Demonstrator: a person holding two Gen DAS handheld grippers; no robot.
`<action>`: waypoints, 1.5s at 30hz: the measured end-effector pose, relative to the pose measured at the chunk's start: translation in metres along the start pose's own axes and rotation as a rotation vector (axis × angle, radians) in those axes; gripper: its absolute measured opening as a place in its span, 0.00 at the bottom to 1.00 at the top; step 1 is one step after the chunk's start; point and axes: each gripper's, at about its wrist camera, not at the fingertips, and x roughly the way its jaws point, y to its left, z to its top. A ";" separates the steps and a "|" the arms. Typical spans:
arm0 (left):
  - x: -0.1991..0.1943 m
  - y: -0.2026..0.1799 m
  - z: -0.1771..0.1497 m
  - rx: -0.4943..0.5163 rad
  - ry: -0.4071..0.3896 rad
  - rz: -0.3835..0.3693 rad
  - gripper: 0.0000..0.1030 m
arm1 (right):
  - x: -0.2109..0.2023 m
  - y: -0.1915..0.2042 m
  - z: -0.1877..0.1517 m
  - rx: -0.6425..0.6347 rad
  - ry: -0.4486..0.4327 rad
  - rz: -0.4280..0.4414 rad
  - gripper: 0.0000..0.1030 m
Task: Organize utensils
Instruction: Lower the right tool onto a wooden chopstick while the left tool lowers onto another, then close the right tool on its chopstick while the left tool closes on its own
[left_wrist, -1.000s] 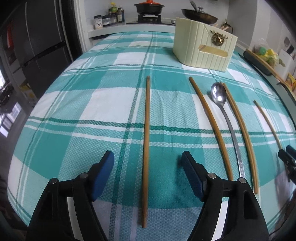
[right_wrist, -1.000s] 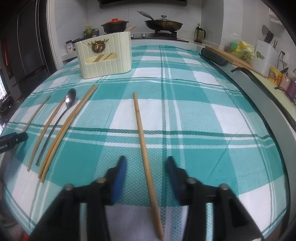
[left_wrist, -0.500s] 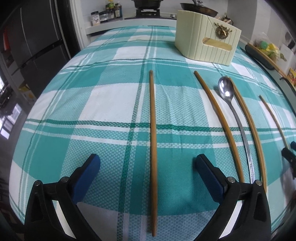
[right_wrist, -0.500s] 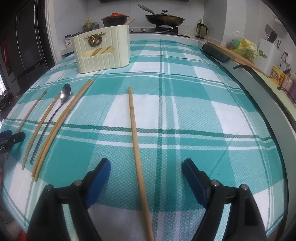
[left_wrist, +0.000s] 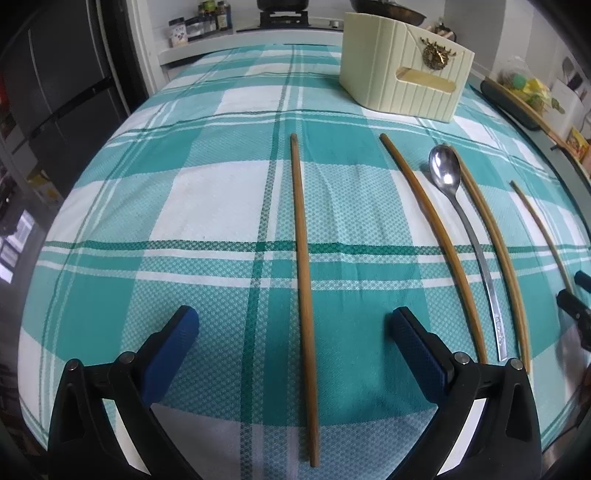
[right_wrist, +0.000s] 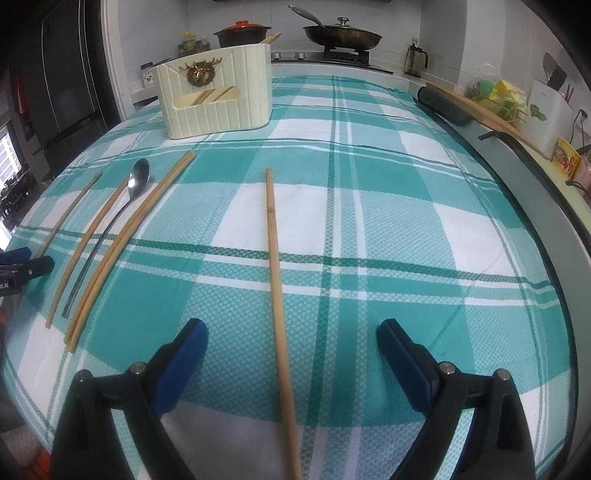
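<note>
Several wooden chopsticks and a steel spoon (left_wrist: 448, 177) lie in rows on a teal checked tablecloth (left_wrist: 207, 206). My left gripper (left_wrist: 291, 330) is open, low over the cloth, with one chopstick (left_wrist: 303, 251) lying between its fingers. My right gripper (right_wrist: 291, 338) is open with another chopstick (right_wrist: 275, 251) between its fingers. A cream utensil holder (left_wrist: 402, 85) stands at the far side; it also shows in the right wrist view (right_wrist: 216, 99) with chopsticks inside. The spoon (right_wrist: 135, 184) and other chopsticks (right_wrist: 125, 240) lie to the left in the right wrist view.
A stove with a pan (right_wrist: 341, 35) and a red-lidded pot (right_wrist: 242, 33) stands behind the table. A cutting board (right_wrist: 484, 112) and bags lie along the right counter. A dark fridge (left_wrist: 55, 96) is at the left. The table edge curves on the right.
Both grippers opened wider around their chopsticks. Both views shifted slightly; the chopsticks did not move on the cloth.
</note>
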 end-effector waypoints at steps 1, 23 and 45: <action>0.000 0.000 0.001 0.002 0.005 0.002 1.00 | 0.000 0.000 0.000 -0.002 0.000 0.001 0.93; -0.012 0.008 0.007 -0.007 0.004 -0.098 0.99 | 0.000 -0.001 0.003 -0.055 0.048 0.018 0.95; 0.054 0.005 0.108 0.128 0.091 -0.068 0.63 | 0.068 0.015 0.109 -0.155 0.123 0.100 0.41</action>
